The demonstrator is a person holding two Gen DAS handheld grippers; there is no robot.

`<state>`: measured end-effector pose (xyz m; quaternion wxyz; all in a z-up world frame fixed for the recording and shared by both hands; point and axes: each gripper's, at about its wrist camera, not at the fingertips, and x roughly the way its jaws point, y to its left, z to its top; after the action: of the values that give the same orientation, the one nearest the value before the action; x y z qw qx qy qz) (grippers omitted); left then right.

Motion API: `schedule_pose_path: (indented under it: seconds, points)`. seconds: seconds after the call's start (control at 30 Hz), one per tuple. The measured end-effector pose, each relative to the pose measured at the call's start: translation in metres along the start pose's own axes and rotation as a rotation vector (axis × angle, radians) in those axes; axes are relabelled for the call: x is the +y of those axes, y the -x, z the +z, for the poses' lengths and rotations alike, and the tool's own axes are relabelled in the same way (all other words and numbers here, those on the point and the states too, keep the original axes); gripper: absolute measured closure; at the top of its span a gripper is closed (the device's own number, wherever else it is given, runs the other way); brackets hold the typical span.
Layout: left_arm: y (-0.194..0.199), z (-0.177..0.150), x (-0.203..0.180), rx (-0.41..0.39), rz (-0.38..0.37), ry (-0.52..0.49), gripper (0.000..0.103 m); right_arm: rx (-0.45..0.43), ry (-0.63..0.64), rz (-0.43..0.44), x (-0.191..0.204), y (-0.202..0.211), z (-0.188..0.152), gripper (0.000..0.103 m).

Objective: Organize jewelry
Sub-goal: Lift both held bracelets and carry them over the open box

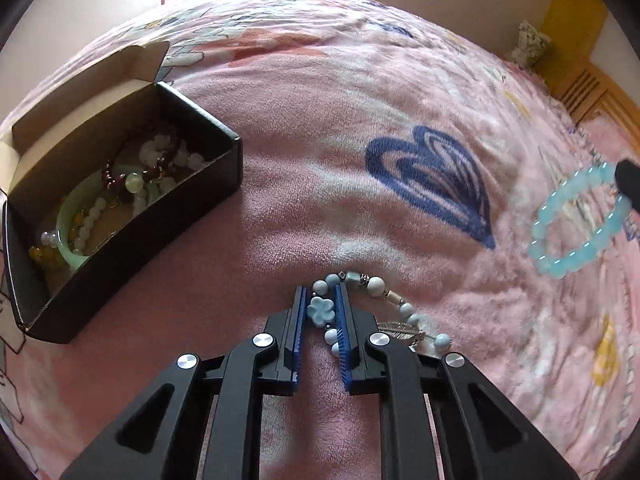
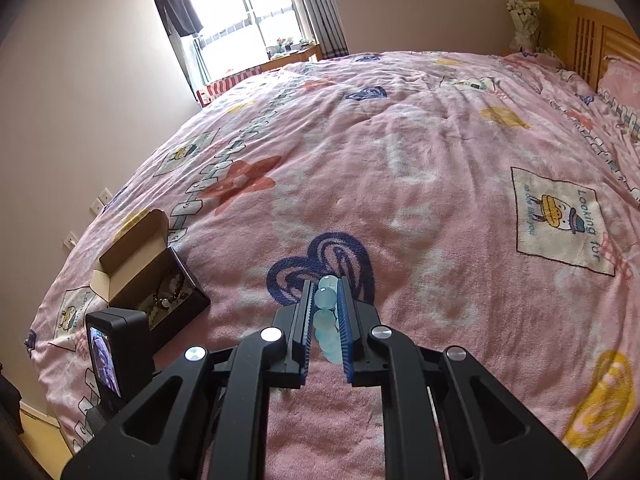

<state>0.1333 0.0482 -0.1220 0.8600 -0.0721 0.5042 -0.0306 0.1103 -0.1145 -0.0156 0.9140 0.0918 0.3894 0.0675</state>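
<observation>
Left wrist view: the left claw (image 1: 320, 312) is clenched on the pale blue flower bead of a mixed blue-and-white beaded bracelet (image 1: 376, 300) lying on the pink fleece bed cover (image 1: 320, 140); the rest of the strand trails right of the claw.
Destination: the open black cardboard box (image 1: 160, 224), already holding jewelry, lies ahead-left.
Advice: lift straight so the feather charm does not snag the fleece.
Right wrist view: the right claw (image 2: 325, 320) grasps a translucent aqua bead bracelet (image 2: 326, 300).
Only here: window (image 2: 248, 12), left unit's screen.
</observation>
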Motion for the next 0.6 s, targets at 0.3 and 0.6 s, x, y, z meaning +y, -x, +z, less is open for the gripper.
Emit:
schedule_pose_path:
  seconds: [0.3, 0.6]
  points:
    - [0.038, 0.009, -0.003, -0.097, -0.005, 0.001, 0.088, -0.007, 0.019, 0.001, 0.009, -0.001, 0.0, 0.09]
    - [0.078, 0.027, -0.003, -0.223, 0.044, -0.002, 0.088, -0.023, 0.05, 0.011, 0.022, 0.006, 0.004, 0.09]
